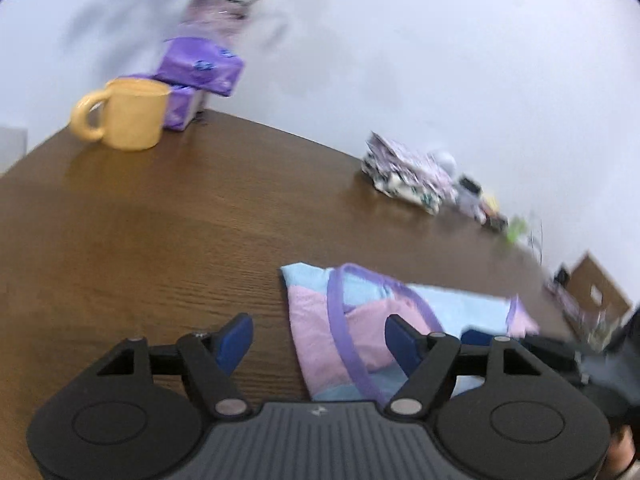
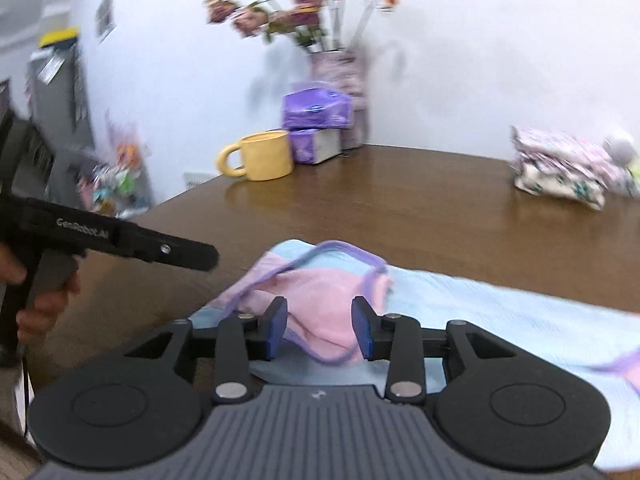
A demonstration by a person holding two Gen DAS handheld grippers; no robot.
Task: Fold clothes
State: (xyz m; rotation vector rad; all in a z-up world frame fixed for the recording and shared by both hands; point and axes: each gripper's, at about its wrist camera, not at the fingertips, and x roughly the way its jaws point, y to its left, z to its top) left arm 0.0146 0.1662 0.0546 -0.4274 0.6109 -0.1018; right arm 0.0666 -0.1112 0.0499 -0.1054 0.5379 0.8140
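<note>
Nearest the right wrist camera, the right gripper hangs just over a folded garment, a small pink and pale blue knit piece with purple trim. Its blue pads stand partly spread on either side of a raised pink fold, and whether they touch the cloth cannot be told. The garment lies flat on the dark wooden tabletop near its front edge, a long pale blue part running off toward the right.

From the left wrist camera, the left gripper is spread wide and holds nothing: one blue pad hovers over bare wood, the other over the garment's pink part. A hand grips its black handle at the left side of the right camera's view.

Toward the tabletop's back edge, against the white wall, a yellow mug stands beside stacked purple tissue packs and a vase of pink flowers. Farther right along that edge sits a floral fabric pouch.
</note>
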